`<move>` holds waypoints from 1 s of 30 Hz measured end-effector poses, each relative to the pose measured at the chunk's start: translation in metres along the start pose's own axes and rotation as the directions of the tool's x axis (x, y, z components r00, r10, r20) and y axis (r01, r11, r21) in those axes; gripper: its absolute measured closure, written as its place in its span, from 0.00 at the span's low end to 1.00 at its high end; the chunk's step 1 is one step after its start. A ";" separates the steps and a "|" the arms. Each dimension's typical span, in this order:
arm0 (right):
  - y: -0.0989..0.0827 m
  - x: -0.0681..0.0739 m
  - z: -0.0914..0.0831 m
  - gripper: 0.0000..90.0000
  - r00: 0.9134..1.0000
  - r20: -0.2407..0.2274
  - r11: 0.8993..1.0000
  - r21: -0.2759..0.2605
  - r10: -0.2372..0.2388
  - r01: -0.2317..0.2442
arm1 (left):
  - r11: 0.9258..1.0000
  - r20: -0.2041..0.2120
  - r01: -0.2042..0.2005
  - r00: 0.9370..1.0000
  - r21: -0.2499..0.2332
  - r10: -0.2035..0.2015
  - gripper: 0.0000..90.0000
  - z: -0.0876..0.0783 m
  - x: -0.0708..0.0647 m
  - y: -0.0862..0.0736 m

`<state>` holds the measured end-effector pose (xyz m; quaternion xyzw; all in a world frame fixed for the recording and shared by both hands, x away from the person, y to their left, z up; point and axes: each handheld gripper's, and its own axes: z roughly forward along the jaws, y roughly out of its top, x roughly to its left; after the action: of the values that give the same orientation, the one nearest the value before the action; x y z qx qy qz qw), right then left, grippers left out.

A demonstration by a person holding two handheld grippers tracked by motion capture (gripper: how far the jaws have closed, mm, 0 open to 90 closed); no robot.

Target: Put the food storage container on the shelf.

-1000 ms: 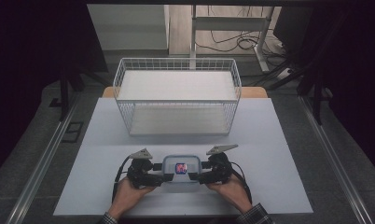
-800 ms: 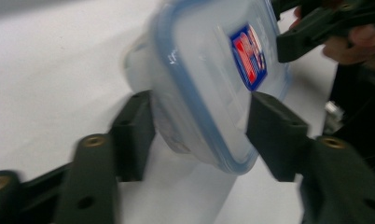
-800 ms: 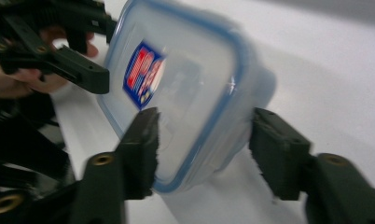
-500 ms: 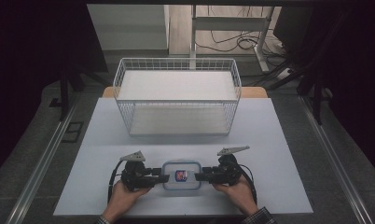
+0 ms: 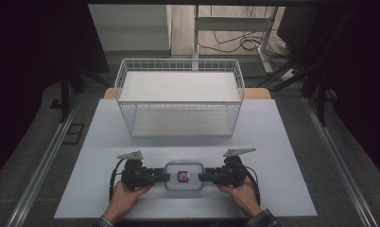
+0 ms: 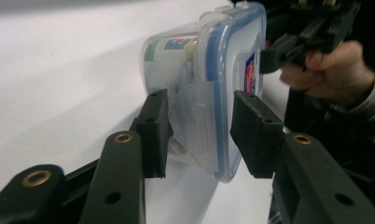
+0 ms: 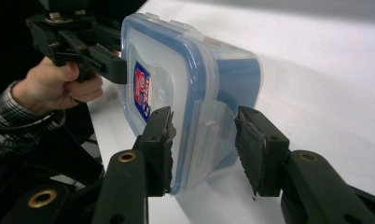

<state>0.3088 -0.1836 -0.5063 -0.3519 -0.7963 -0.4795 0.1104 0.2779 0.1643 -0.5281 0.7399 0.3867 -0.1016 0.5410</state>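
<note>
Left gripper (image 5: 160,177) and right gripper (image 5: 205,177) sit at two ends of plastic box (image 5: 184,175), near front of desk (image 5: 282,142). Jaws open around side clips, not squeezing yet. Best to close both together, evenly, so box stays flat. Something inside box, hard to tell what. Wire basket (image 5: 179,69) behind, nothing in it.

Your high view is dim and soft: the white table (image 5: 282,142) is lit, its surroundings nearly black.
In your gripper views, daylight-pale tabletop glares behind the container (image 6: 213,88); the near jaws blur at the bottom edge, and the far hand (image 7: 59,88) sits out of focus.
</note>
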 end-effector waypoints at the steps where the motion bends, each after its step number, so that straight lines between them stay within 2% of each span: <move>1: 0.002 0.002 -0.002 0.64 1.000 -0.008 1.000 -0.023 -0.005 0.004 | 1.000 0.003 -0.007 1.000 -0.019 0.007 0.64 -0.003 -0.001 0.003; 4: 0.004 0.002 -0.004 0.65 1.000 -0.022 0.999 -0.043 0.013 -0.014 | 0.999 -0.002 -0.021 1.000 -0.031 0.021 0.64 -0.005 -0.003 0.007; 10: 0.013 0.005 -0.009 0.65 1.000 -0.019 0.998 -0.065 0.010 -0.011 | 0.998 -0.004 -0.043 0.999 -0.042 0.043 0.64 -0.008 -0.007 0.018; 13: 0.025 0.009 -0.016 0.65 1.000 -0.011 0.996 -0.087 -0.011 0.010 | 0.996 -0.022 -0.071 0.997 -0.060 0.070 0.64 -0.012 -0.014 0.030; 17: 0.034 0.011 -0.020 0.65 1.000 -0.013 0.994 -0.105 -0.027 0.026 | 0.994 -0.037 -0.087 0.996 -0.066 0.085 0.64 -0.015 -0.020 0.040; 19: 0.043 0.012 -0.025 0.64 0.999 -0.012 0.993 -0.117 -0.037 0.035 | 0.992 -0.043 -0.099 0.994 -0.076 0.096 0.64 -0.018 -0.024 0.050; 20: 0.043 0.012 -0.025 0.64 0.999 -0.012 0.993 -0.117 -0.037 0.035 | 0.992 -0.043 -0.099 0.994 -0.076 0.096 0.64 -0.018 -0.024 0.050; 23: 0.061 0.015 -0.032 0.64 0.999 -0.005 0.991 -0.124 -0.053 0.052 | 0.990 -0.047 -0.109 0.993 -0.087 0.105 0.64 -0.022 -0.027 0.067; 24: 0.061 0.015 -0.032 0.64 0.999 -0.005 0.991 -0.124 -0.053 0.052 | 0.990 -0.047 -0.109 0.993 -0.087 0.105 0.64 -0.022 -0.027 0.067; 26: 0.074 0.017 -0.037 0.64 0.998 -0.003 0.990 -0.130 -0.059 0.058 | 0.989 -0.056 -0.117 0.992 -0.093 0.112 0.64 -0.026 -0.030 0.079; 28: 0.079 0.017 -0.039 0.64 0.998 -0.002 0.989 -0.133 -0.061 0.060 | 0.988 -0.057 -0.116 0.992 -0.097 0.111 0.64 -0.027 -0.031 0.083; 30: 0.091 0.019 -0.042 0.64 0.998 -0.001 0.988 -0.141 -0.064 0.063 | 0.988 -0.061 -0.120 0.992 -0.101 0.114 0.64 -0.029 -0.033 0.090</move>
<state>0.3489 -0.1838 -0.4122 -0.3319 -0.7710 -0.5387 0.0723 0.3095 0.1645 -0.4327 0.7347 0.3621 -0.0290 0.5729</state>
